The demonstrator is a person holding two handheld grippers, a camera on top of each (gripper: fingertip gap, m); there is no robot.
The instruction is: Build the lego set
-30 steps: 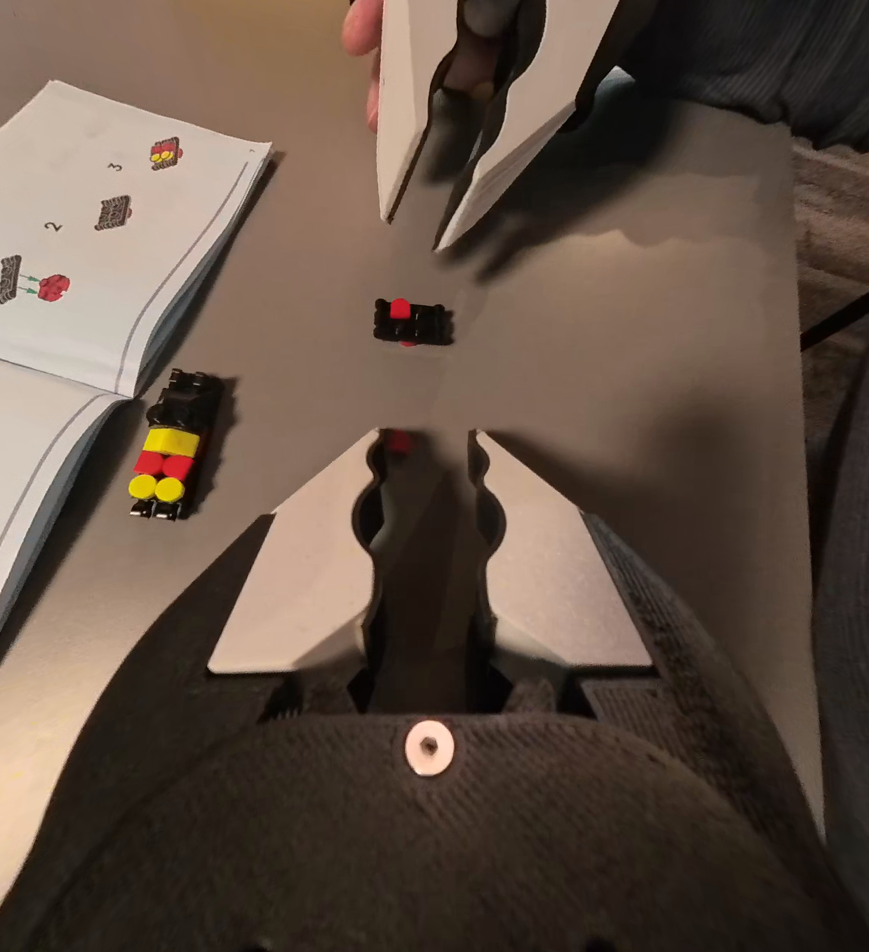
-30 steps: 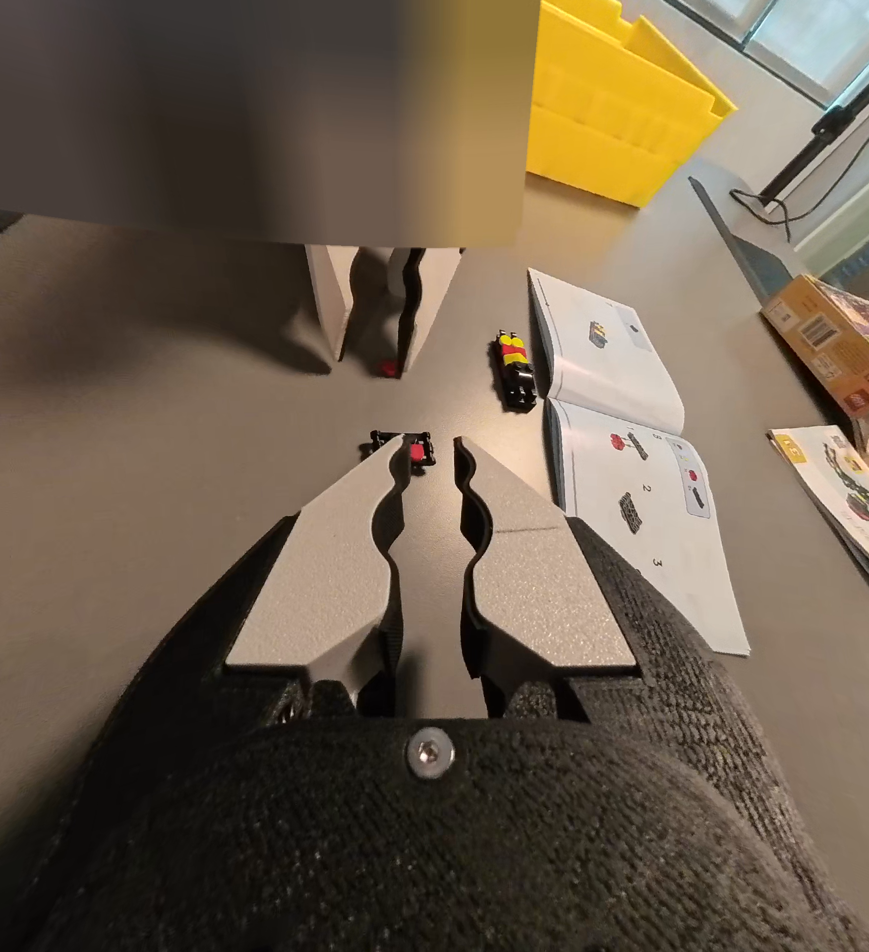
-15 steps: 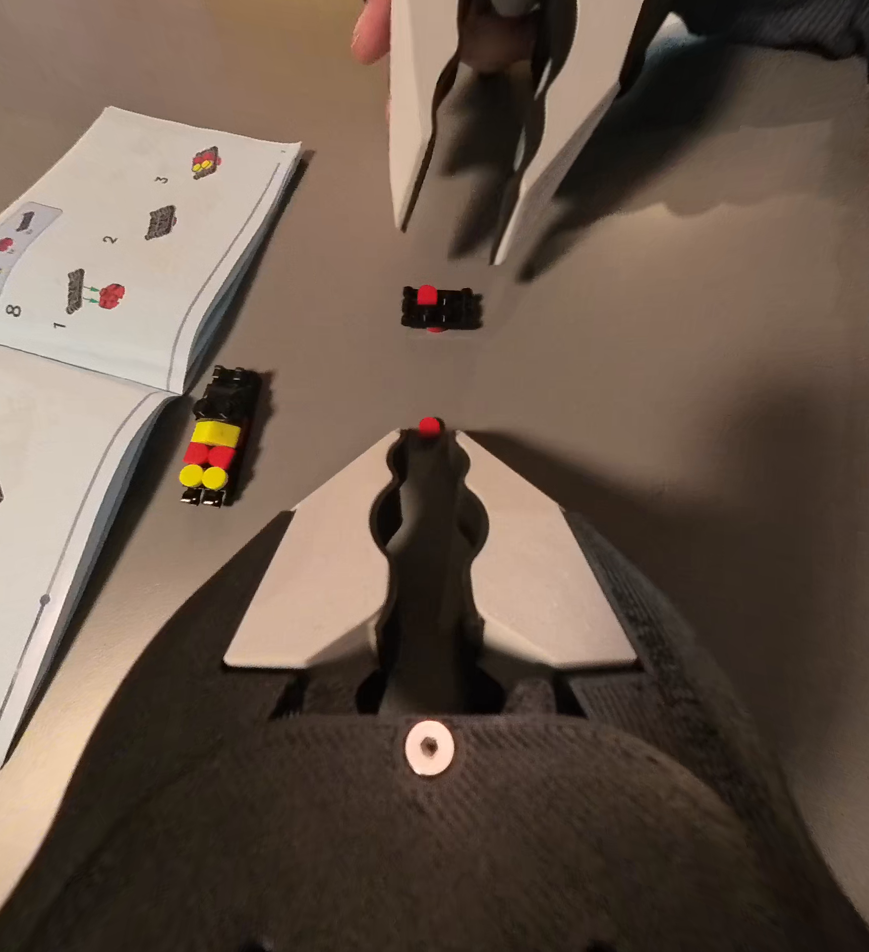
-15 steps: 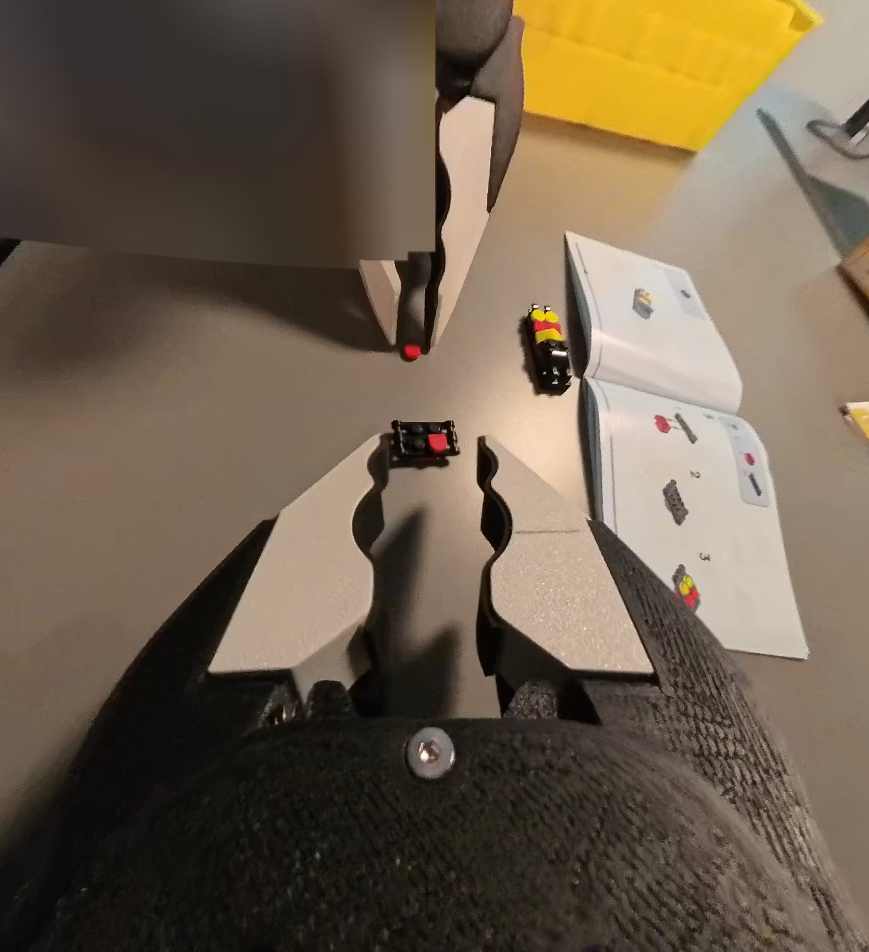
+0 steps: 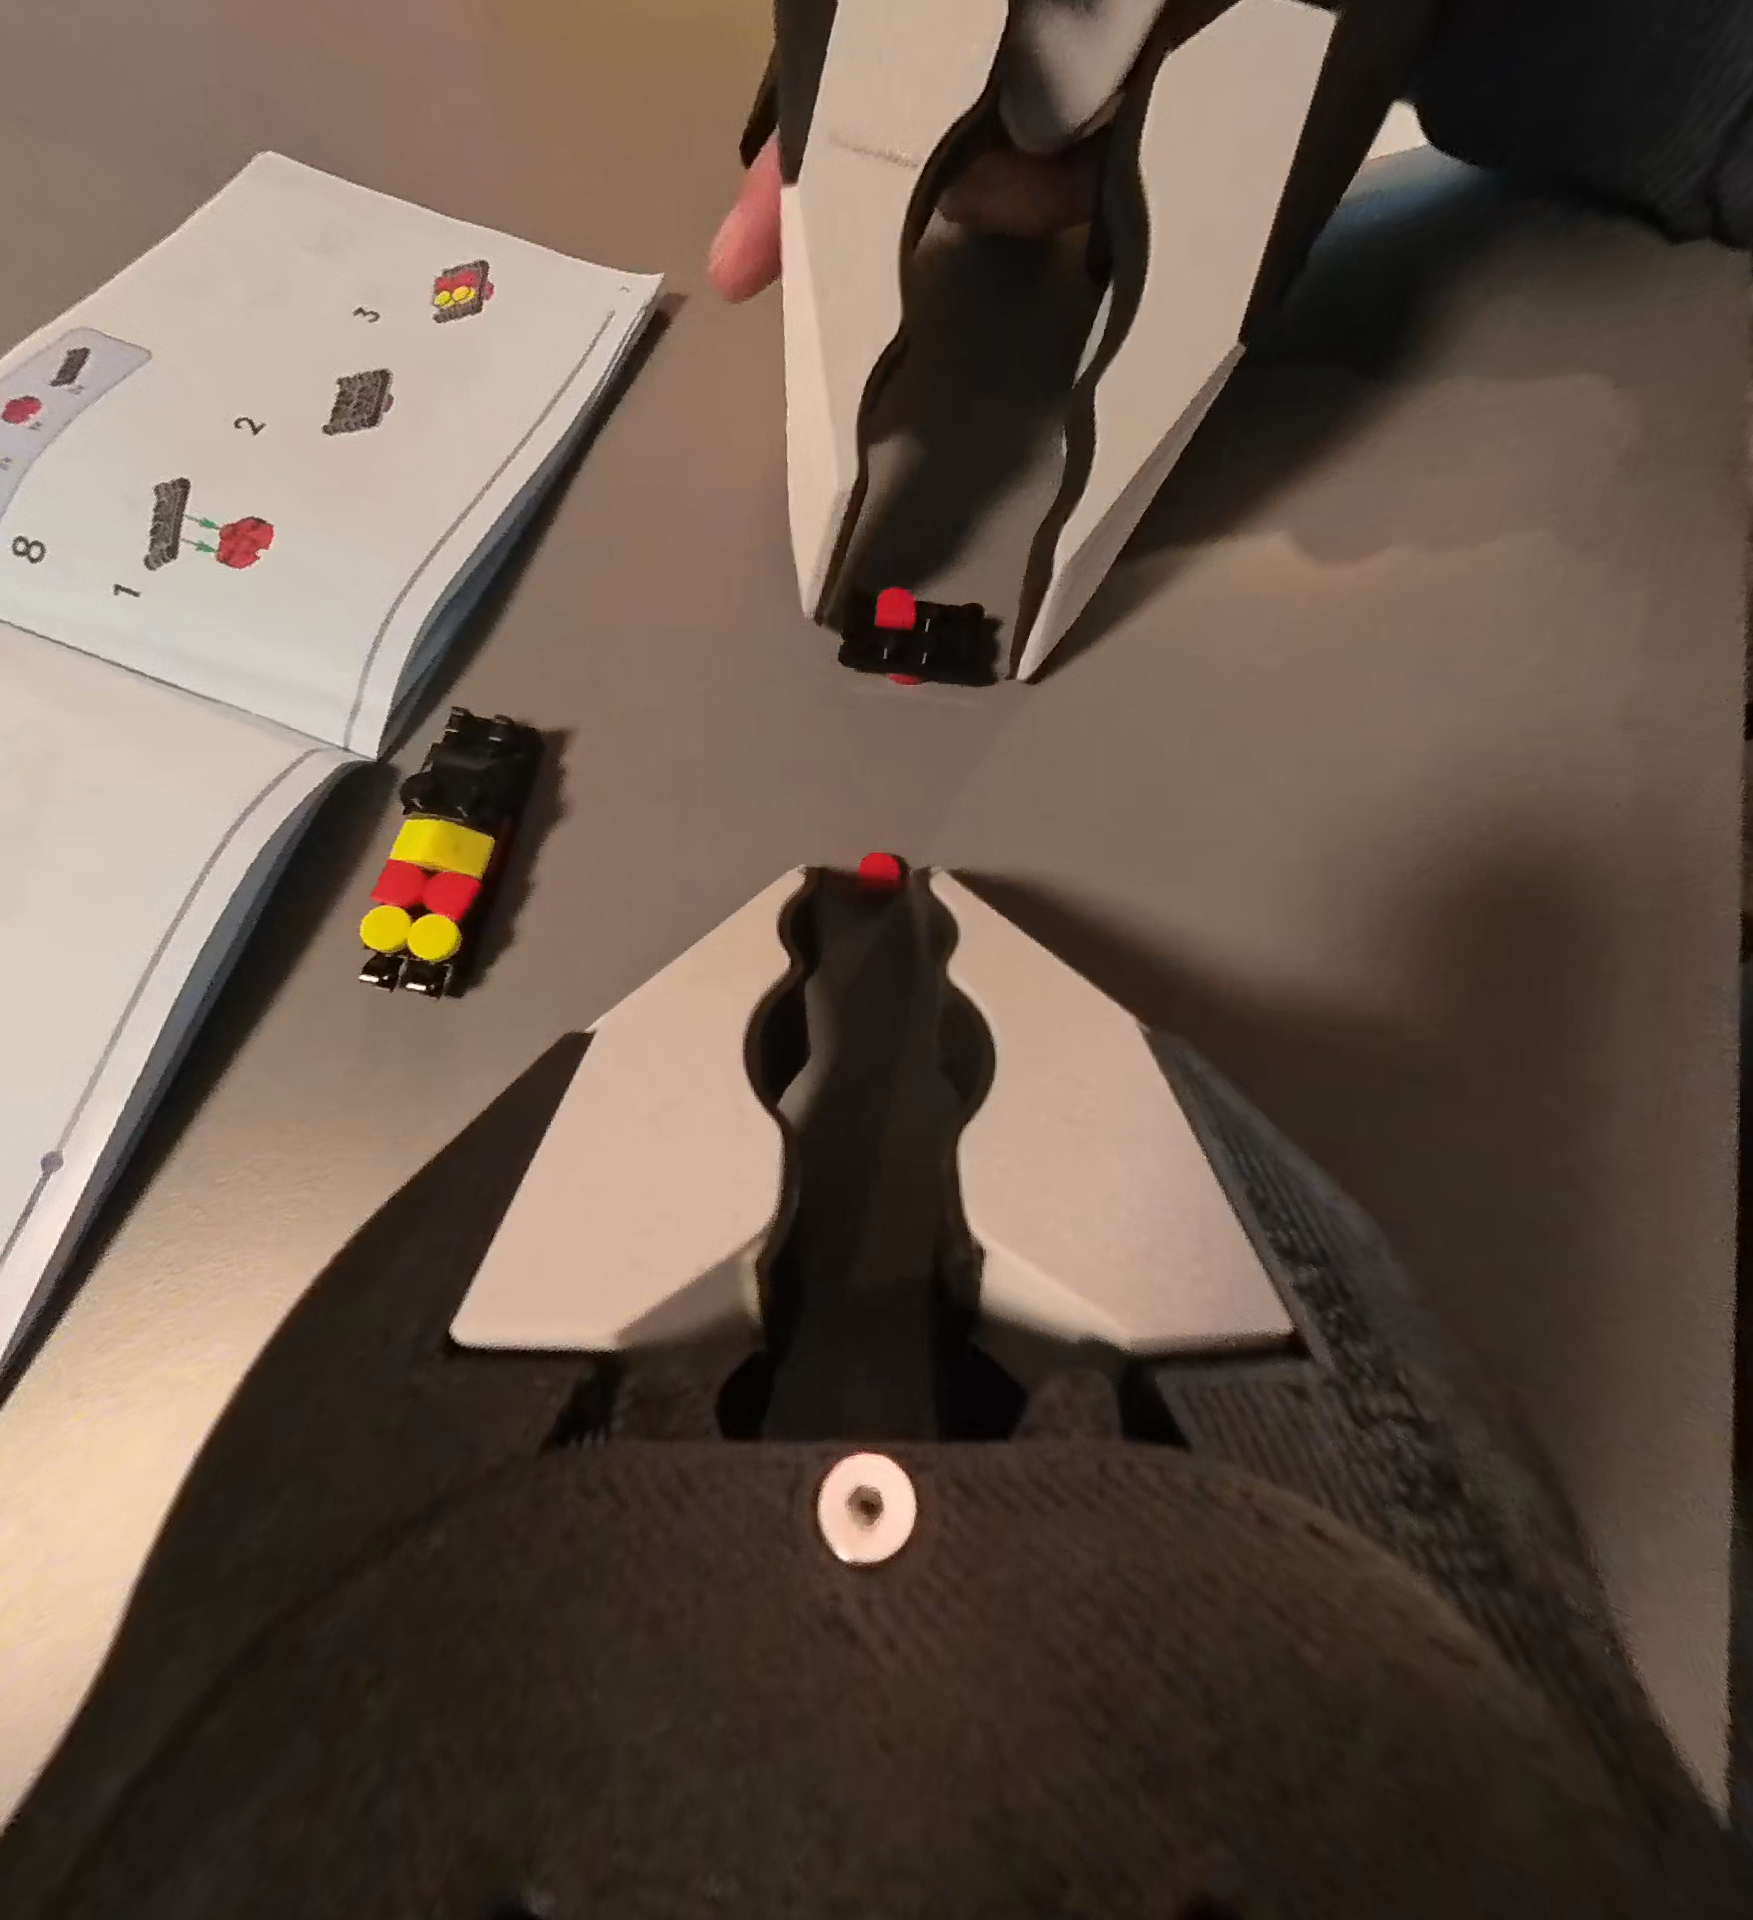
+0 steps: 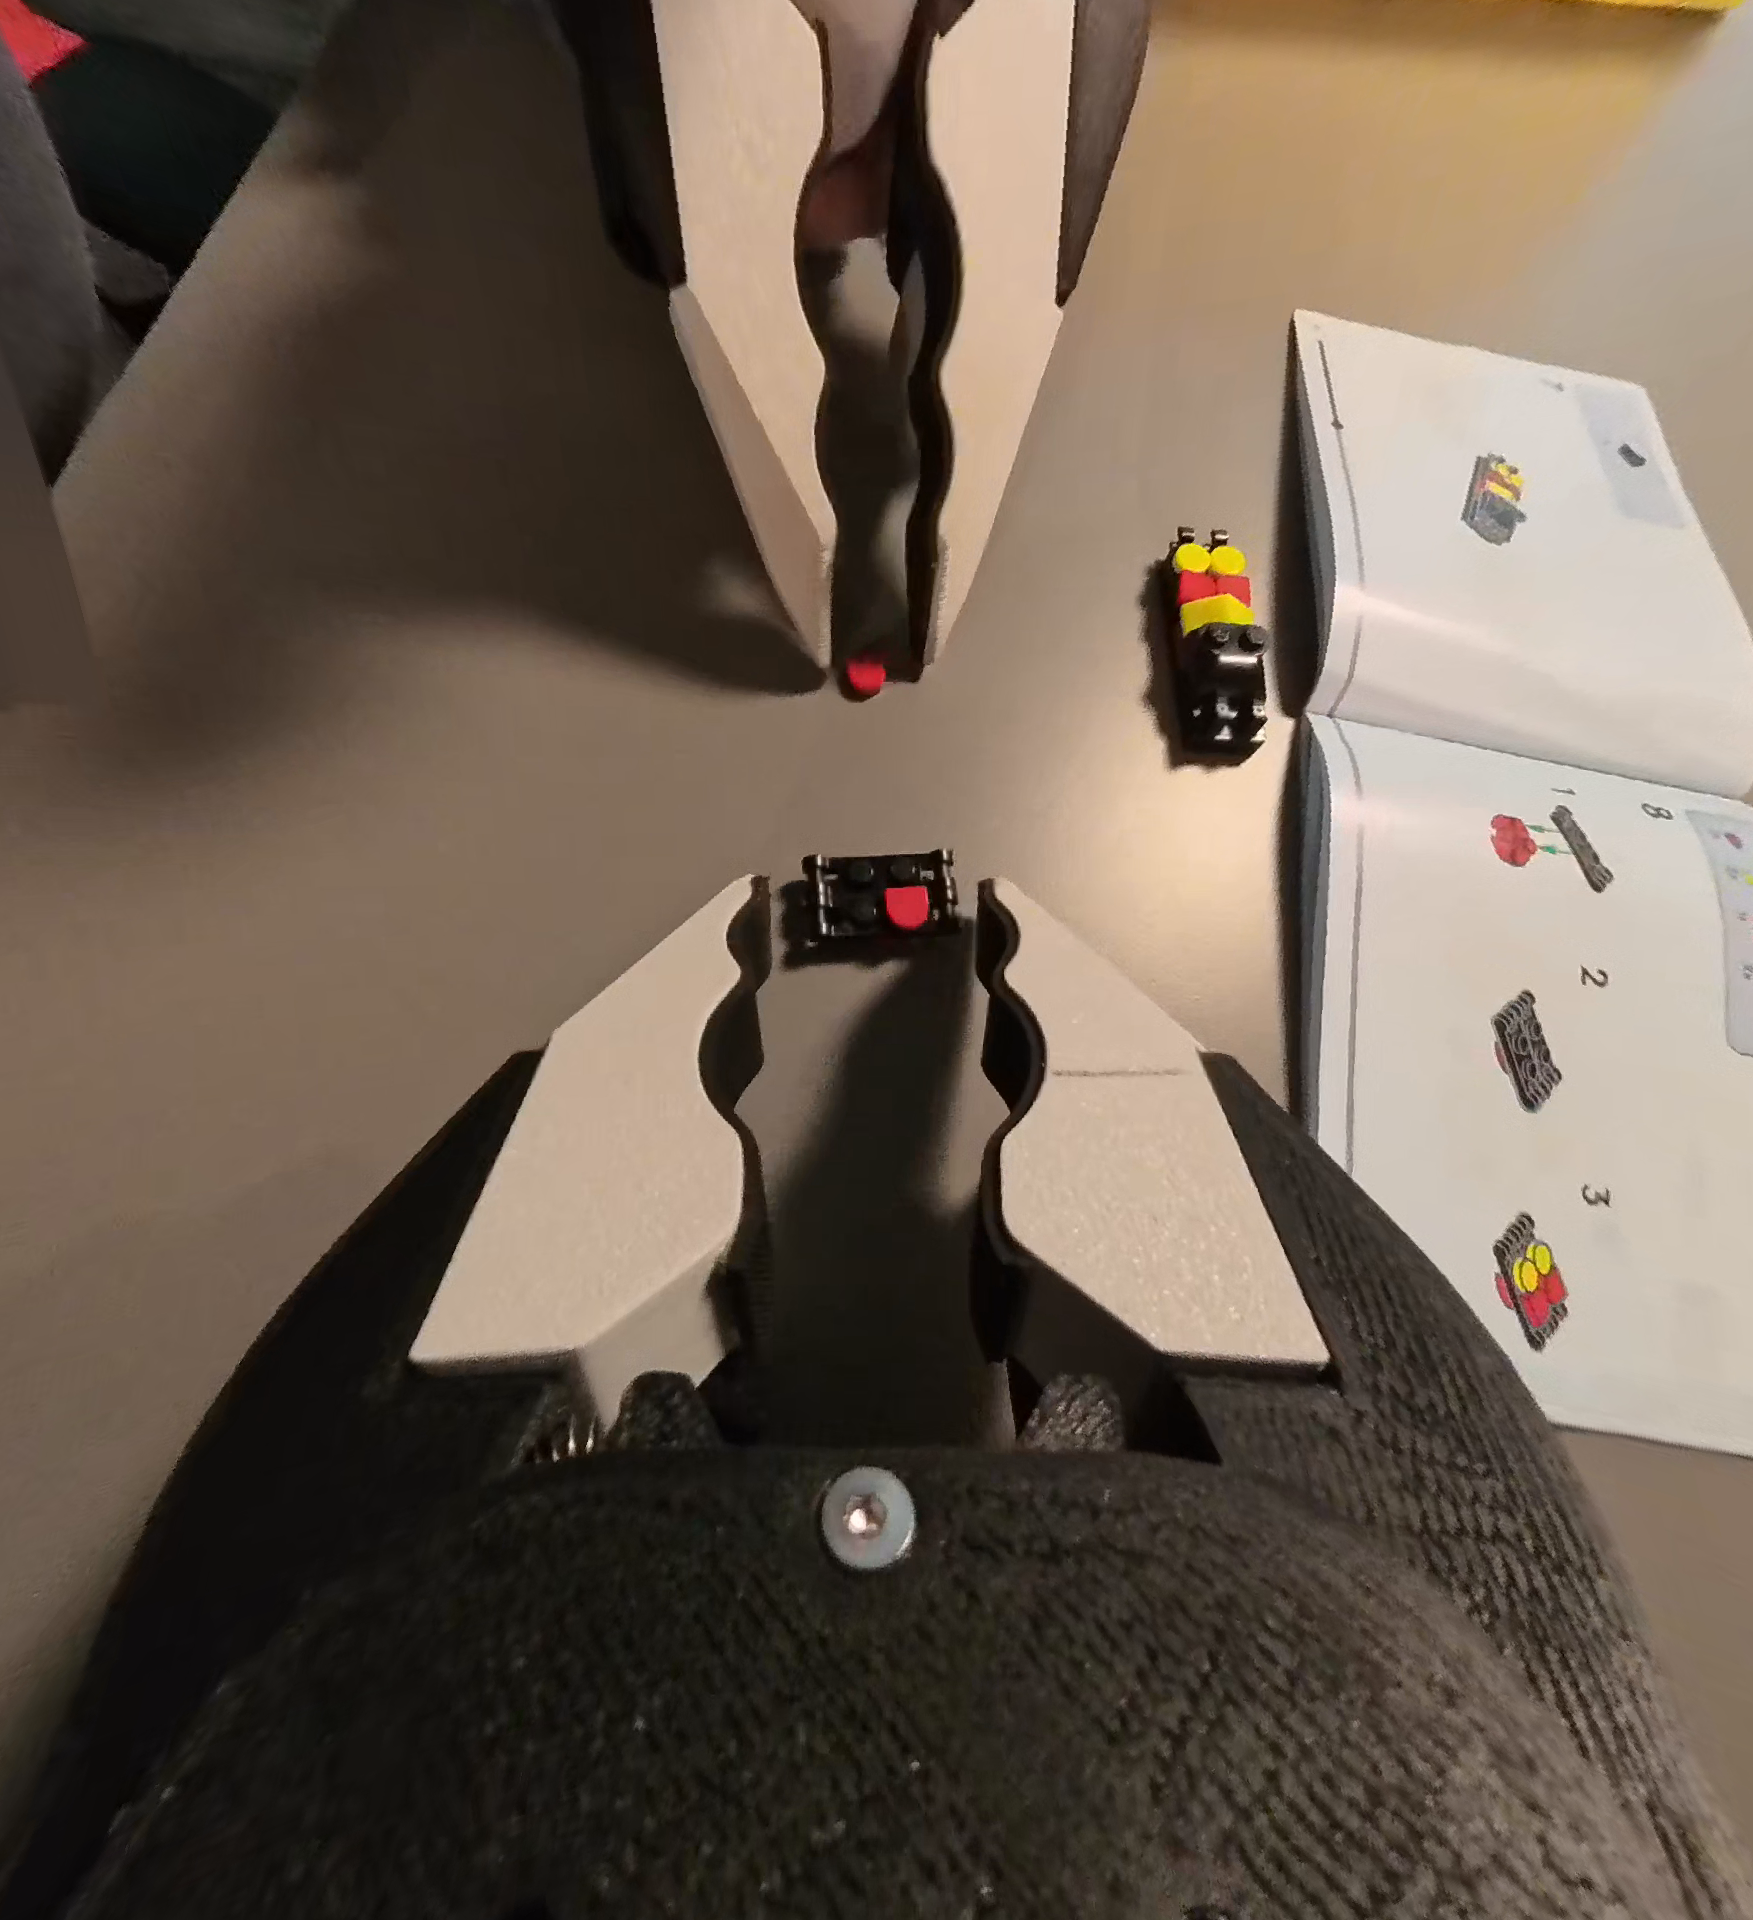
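My left gripper (image 5: 877, 878) is shut on a small red piece (image 5: 878, 871) pinched at its fingertips; it also shows in the right wrist view (image 6: 864, 675). A small black plate with one red piece on it (image 5: 916, 636) lies on the grey table (image 5: 1371, 727). My right gripper (image 6: 867, 896) is open, with its tips on either side of this black plate (image 6: 880, 902); whether they touch it I cannot tell. In the left wrist view the right gripper (image 5: 919, 634) comes in from the top.
A finished black, yellow and red lego assembly (image 5: 441, 857) lies beside the open instruction booklet (image 5: 176, 540), left of the left gripper. In the right wrist view the assembly (image 6: 1215, 639) and booklet (image 6: 1537, 831) lie to the right. A person's finger (image 5: 747, 244) shows behind the right gripper. Left tips to right tips: about 5 cm.
My left gripper has shut on the small red piece and lifted it off the table. My right gripper has moved forward so its open tips now flank the black plate.
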